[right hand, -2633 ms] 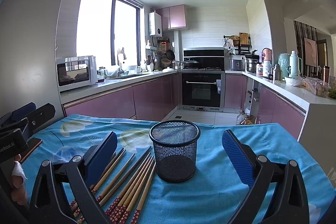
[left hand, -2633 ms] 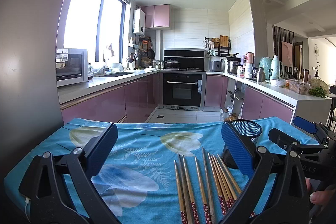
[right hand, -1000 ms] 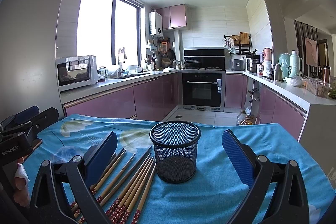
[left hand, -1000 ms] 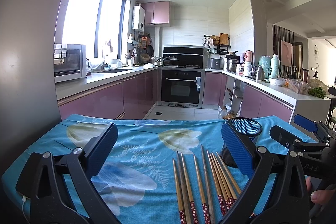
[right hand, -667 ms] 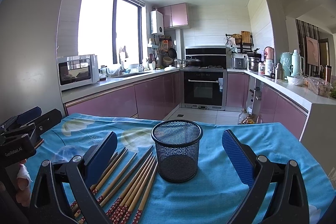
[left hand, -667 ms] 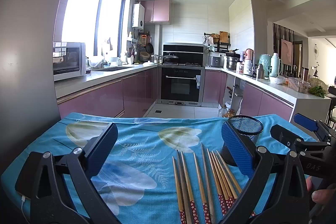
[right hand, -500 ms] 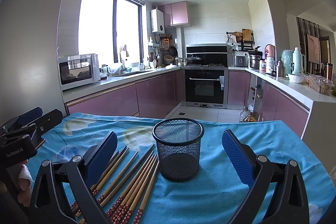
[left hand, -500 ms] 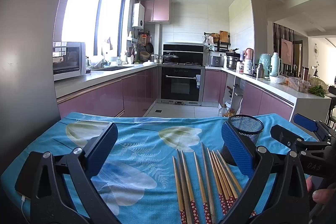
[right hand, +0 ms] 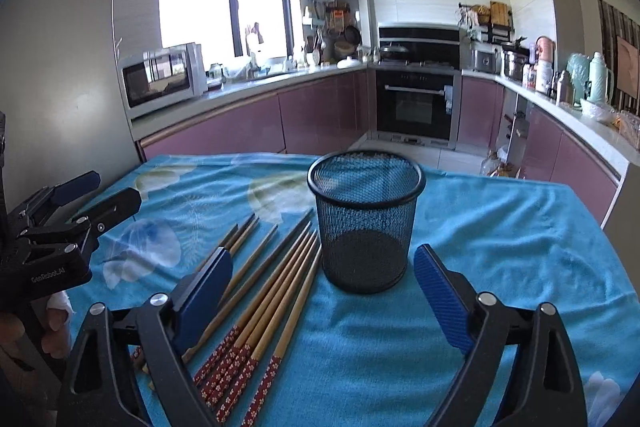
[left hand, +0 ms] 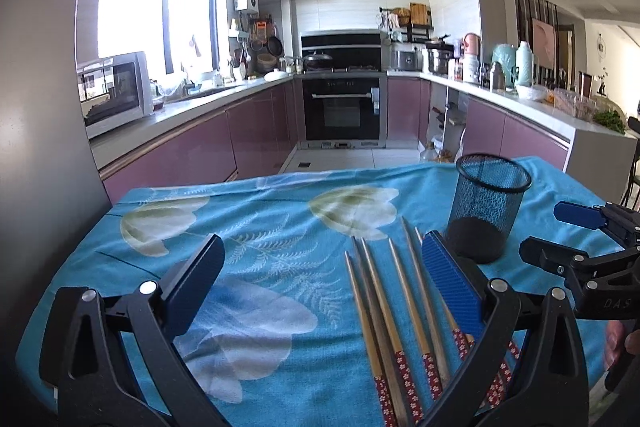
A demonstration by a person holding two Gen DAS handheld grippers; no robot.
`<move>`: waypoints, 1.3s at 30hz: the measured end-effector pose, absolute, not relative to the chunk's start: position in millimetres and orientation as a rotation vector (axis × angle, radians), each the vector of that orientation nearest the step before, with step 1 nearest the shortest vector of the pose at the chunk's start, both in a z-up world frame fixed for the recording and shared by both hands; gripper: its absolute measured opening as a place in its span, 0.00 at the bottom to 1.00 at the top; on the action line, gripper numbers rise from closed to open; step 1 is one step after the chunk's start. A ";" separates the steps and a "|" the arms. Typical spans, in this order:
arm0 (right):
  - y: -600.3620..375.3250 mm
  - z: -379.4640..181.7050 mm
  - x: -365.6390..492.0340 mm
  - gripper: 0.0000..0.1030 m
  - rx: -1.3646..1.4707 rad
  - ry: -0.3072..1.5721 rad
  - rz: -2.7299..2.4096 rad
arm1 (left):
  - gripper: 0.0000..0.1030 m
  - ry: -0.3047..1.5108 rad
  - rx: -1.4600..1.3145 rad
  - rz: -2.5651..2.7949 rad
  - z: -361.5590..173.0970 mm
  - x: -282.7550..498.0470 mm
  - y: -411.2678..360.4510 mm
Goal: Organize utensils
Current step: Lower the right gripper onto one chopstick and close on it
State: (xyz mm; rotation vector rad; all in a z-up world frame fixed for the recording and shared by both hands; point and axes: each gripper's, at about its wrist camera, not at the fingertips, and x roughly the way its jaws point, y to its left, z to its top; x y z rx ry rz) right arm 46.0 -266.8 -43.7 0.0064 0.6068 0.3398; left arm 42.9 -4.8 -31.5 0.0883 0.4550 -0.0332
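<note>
Over the table (right hand: 520,227), my right tongs (right hand: 324,301) narrow, empty, before the mesh cup (right hand: 366,223).
Left tongs (left hand: 320,285) spread above chopsticks (left hand: 384,307).

Chopsticks (right hand: 276,287) on tablecloth (right hand: 500,227), just left of upright mesh cup (right hand: 366,223)

Your two grippers, left gripper (left hand: 320,279) and right gripper (right hand: 323,285), have black frames, silver screws, and blue ribbed pads (right hand: 438,297).

Bare blue tablecloth (left hand: 248,227) left of chopsticks (right hand: 280,291); mesh cup (right hand: 366,223) upright just beside them
</note>
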 end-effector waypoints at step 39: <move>-251.9 -86.0 94.9 0.05 0.052 0.888 0.429 | 0.08 0.887 -0.006 -0.236 -110.5 130.0 -5.2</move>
